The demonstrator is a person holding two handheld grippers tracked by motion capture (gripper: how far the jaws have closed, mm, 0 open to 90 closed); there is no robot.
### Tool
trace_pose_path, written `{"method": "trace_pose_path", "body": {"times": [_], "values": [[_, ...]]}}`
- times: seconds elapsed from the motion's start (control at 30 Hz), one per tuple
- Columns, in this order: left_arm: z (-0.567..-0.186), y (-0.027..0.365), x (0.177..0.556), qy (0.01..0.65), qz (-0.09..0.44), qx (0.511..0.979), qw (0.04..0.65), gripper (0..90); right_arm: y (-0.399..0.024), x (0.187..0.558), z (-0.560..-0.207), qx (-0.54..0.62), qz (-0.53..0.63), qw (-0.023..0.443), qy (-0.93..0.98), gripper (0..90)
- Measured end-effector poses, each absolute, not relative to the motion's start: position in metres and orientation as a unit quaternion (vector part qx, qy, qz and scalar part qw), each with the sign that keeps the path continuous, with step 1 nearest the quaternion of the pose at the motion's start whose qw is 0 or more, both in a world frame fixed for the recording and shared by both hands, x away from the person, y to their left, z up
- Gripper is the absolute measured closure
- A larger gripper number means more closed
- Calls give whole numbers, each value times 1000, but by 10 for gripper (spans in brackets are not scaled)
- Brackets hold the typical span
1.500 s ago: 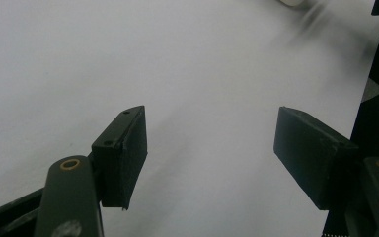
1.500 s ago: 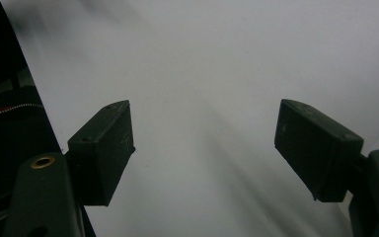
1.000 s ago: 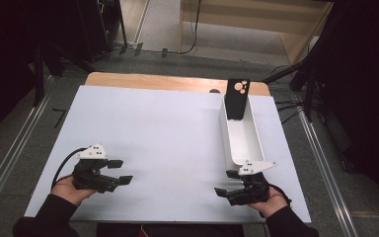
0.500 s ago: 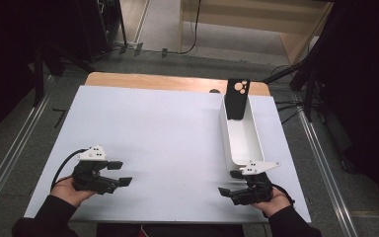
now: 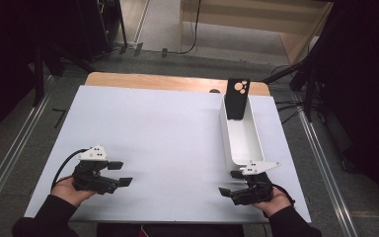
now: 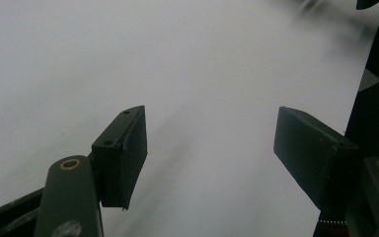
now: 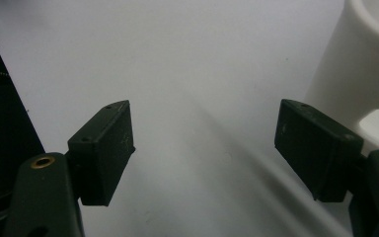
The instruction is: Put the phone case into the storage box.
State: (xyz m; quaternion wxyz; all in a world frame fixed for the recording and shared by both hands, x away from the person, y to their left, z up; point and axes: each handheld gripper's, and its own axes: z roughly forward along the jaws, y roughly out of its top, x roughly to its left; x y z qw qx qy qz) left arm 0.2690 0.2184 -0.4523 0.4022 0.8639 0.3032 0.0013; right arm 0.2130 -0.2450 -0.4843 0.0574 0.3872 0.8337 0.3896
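A long white bin (image 5: pixel 242 140) lies on the right half of the white table top (image 5: pixel 168 128). A black flat slab with pale circles near its top (image 5: pixel 238 98) leans upright in the bin's far end. My left gripper (image 5: pixel 121 173) rests low over the front left of the table, open and pointing right; in the left gripper view its jaws (image 6: pixel 209 143) stand wide with only white surface between them. My right gripper (image 5: pixel 230 183) sits just in front of the bin's near end, pointing left, and its open jaws (image 7: pixel 205 143) hold nothing. The bin's wall (image 7: pixel 355 74) rises beside it.
A strip of wooden table (image 5: pixel 153 80) shows behind the white top. Metal rails (image 5: pixel 10 158) run along both sides. Cables (image 5: pixel 288 106) and dark stand legs (image 5: pixel 59 57) lie on the floor beyond the far edge. A black cable (image 5: pixel 64 165) loops from my left gripper.
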Motion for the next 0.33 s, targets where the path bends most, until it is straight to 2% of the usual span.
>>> {"method": "trace_pose_path", "body": {"times": [0.33], "values": [[-453,219,270,303,1,865,400,286,-246,212,-485,391,382,55,836,213]]}}
